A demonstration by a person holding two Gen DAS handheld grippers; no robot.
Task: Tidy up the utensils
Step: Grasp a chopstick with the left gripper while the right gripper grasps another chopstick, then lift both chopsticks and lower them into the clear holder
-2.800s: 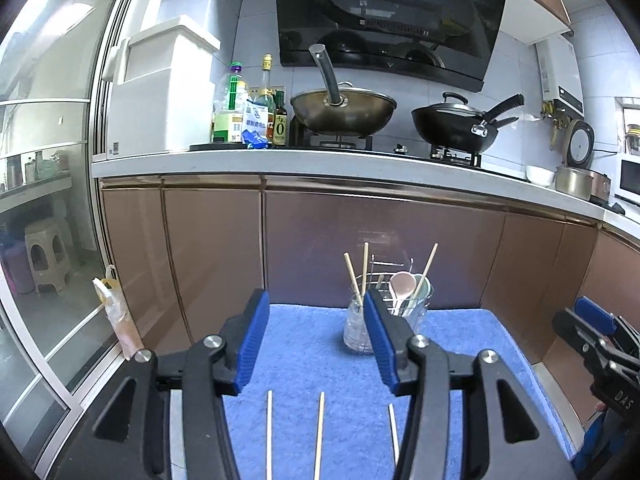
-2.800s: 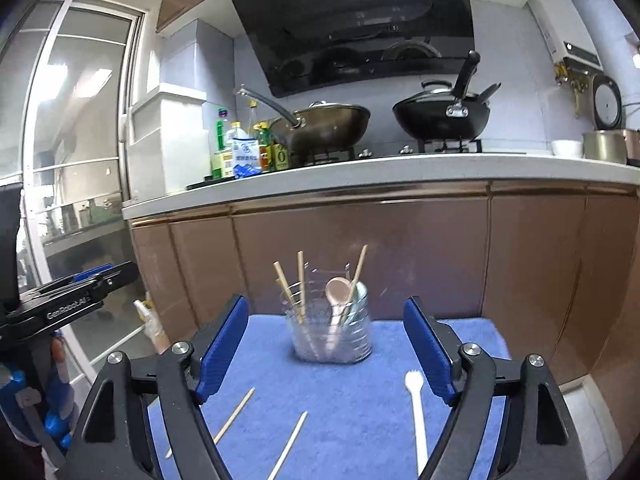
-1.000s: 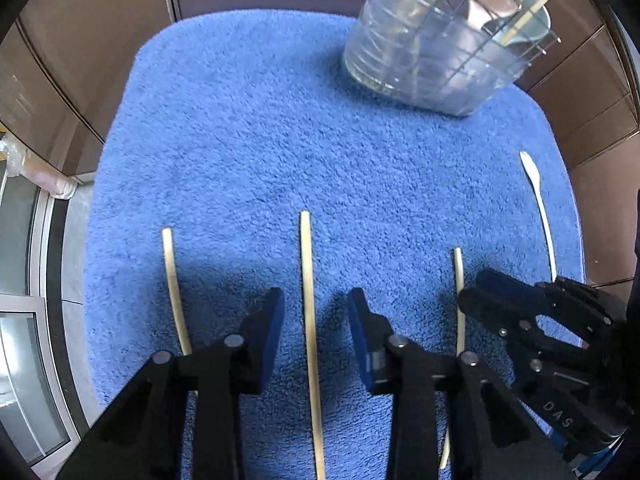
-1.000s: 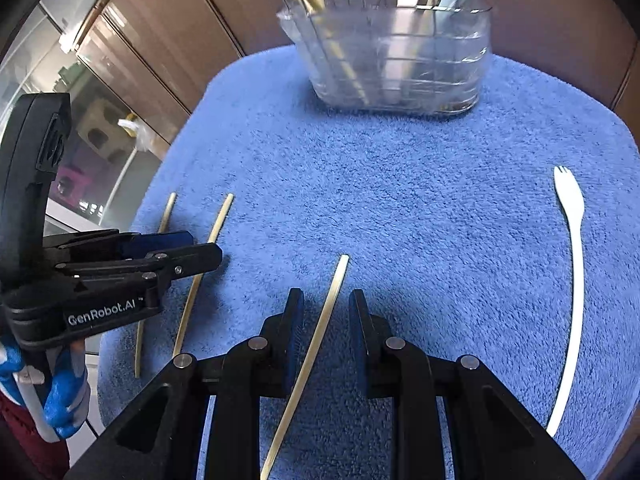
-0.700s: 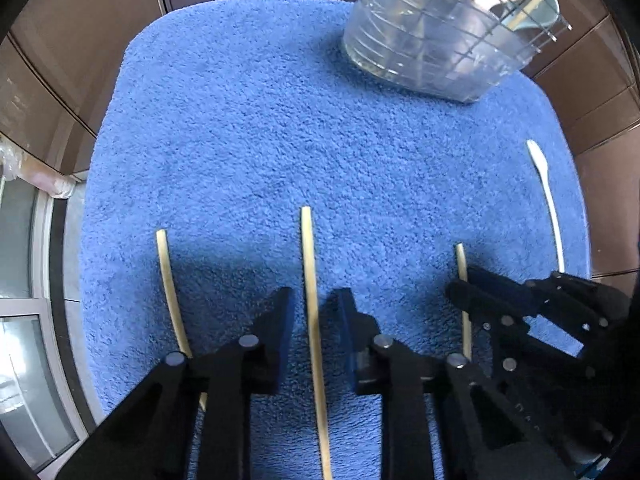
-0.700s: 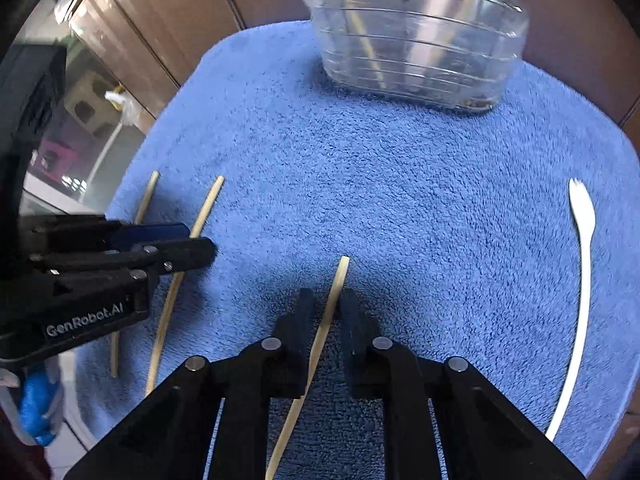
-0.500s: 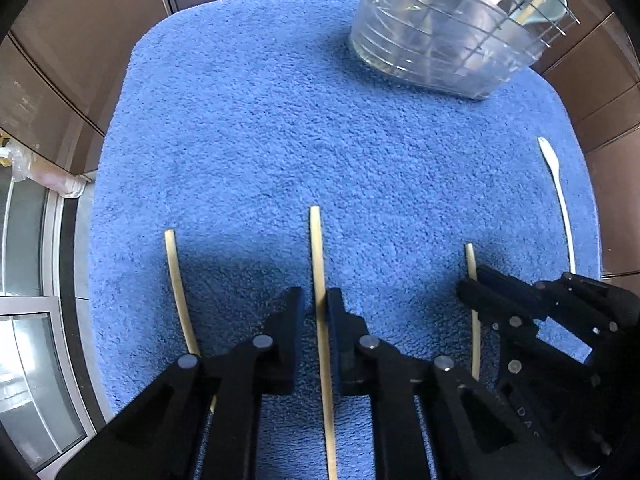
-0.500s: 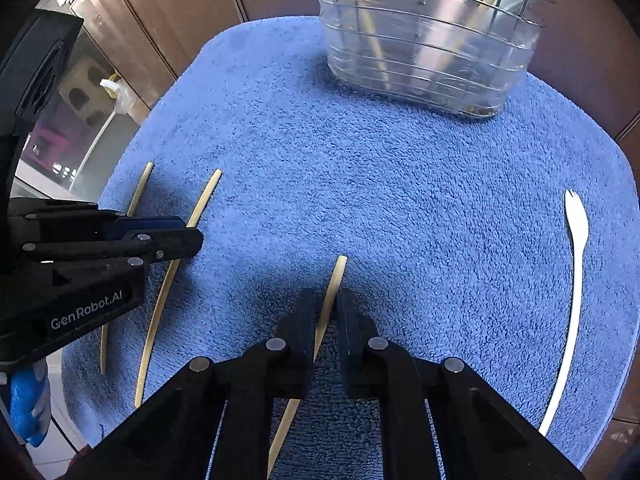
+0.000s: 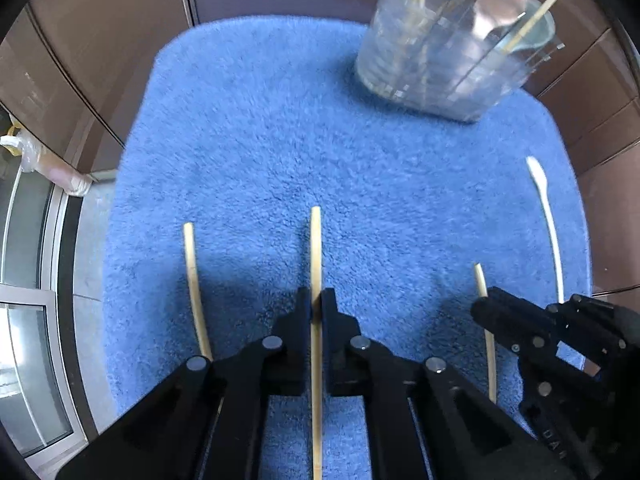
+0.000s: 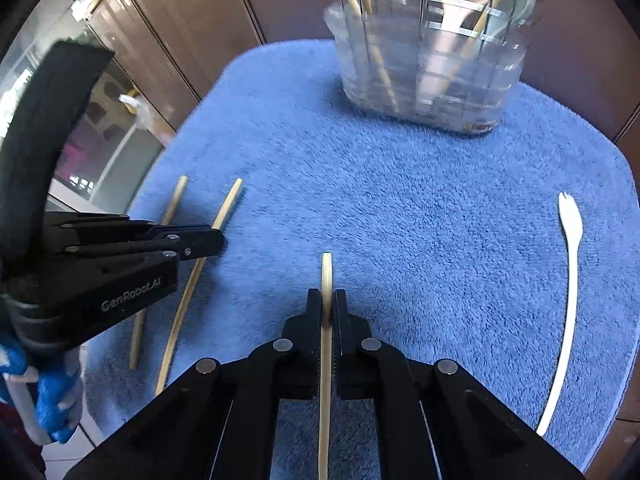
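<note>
A blue towel mat (image 9: 260, 140) holds loose utensils. My left gripper (image 9: 316, 300) is shut on the middle chopstick (image 9: 315, 240), which runs straight out between its fingers. My right gripper (image 10: 327, 298) is shut on the right chopstick (image 10: 327, 272); it also shows in the left wrist view (image 9: 482, 284). A third chopstick (image 9: 192, 272) lies loose on the mat at the left. A white plastic fork (image 10: 570, 280) lies at the mat's right edge. A clear utensil holder (image 10: 432, 64) with chopsticks and a spoon stands at the far side.
Brown cabinet doors (image 9: 120, 40) rise right behind the mat. A glass sliding door and floor (image 9: 36, 280) lie past the mat's left edge. The left gripper body (image 10: 100, 268) sits close beside the right one.
Both grippers dropped from looking across the kitchen to the mat, then closed, each on the chopstick between its fingers. Both held chopsticks now look slightly raised and turned.
</note>
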